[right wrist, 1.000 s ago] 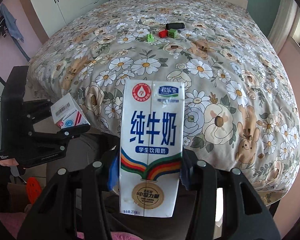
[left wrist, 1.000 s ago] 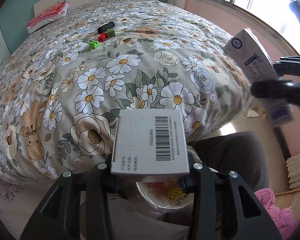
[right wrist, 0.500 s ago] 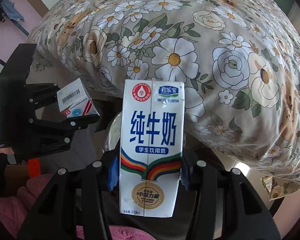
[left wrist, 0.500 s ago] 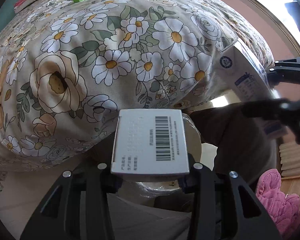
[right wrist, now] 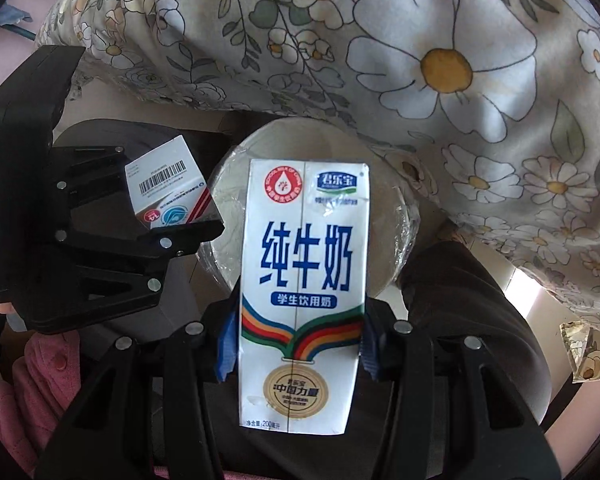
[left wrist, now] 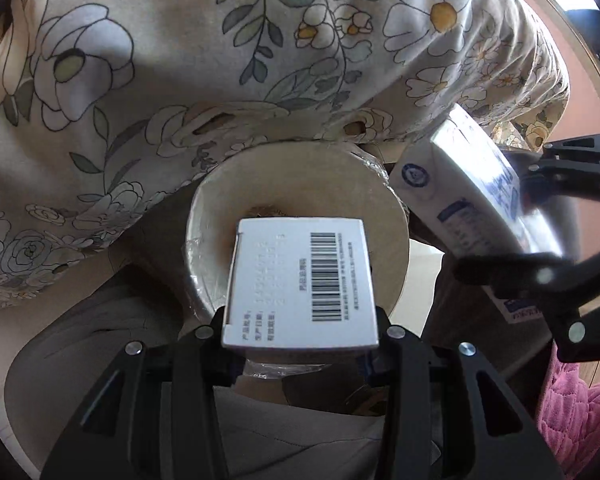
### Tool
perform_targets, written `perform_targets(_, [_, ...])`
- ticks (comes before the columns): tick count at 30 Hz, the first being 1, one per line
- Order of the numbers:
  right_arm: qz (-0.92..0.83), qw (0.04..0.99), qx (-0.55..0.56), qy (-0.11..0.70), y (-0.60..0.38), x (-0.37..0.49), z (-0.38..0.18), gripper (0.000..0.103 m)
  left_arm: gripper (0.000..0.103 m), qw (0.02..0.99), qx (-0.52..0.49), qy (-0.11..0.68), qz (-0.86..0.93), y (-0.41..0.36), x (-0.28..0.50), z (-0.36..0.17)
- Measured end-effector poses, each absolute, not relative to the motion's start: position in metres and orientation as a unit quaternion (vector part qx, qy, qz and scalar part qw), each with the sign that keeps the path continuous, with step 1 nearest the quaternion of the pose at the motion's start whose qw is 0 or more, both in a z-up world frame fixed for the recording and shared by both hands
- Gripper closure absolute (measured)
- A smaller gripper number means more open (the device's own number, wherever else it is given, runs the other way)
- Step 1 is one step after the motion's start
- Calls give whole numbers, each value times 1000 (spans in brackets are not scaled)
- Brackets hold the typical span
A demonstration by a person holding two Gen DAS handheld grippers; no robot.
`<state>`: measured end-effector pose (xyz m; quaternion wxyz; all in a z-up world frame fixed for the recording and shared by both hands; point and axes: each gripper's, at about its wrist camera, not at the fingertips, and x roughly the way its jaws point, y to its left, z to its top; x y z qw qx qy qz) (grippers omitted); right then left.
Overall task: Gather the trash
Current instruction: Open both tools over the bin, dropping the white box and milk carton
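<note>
White milk carton, blue lettering, rainbow stripes; white barcoded box; floral cream bedspread.

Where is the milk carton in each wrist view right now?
Left wrist: milk carton at right edge, tilted, clamped in the right gripper.
Right wrist: milk carton upright at centre, between that gripper's fingers.
Shared landmark: the round lined bin beneath, beside the floral bedspread.

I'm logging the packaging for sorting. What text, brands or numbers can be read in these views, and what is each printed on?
"纯牛奶": white milk carton, front, large blue characters.
"学生饮用奶": same carton, blue band.
"君乐宝": carton's blue logo, top right.
"中国力量": carton's gold medal.
"200": carton's bottom edge; rest too small.
"SCHOOL MILK OF CHINA": carton's red seal, barely legible.
Small white cardboard box: barcode, faint print, too small to read.
</note>
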<state>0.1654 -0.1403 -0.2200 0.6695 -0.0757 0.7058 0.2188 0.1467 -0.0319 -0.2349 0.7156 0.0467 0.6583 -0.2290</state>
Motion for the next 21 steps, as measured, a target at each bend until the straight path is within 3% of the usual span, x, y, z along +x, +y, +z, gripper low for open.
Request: perform_targets(21, [165,633,6,756,-156,187,-333,53,59,671,-19,721,-172,-47,178,-339])
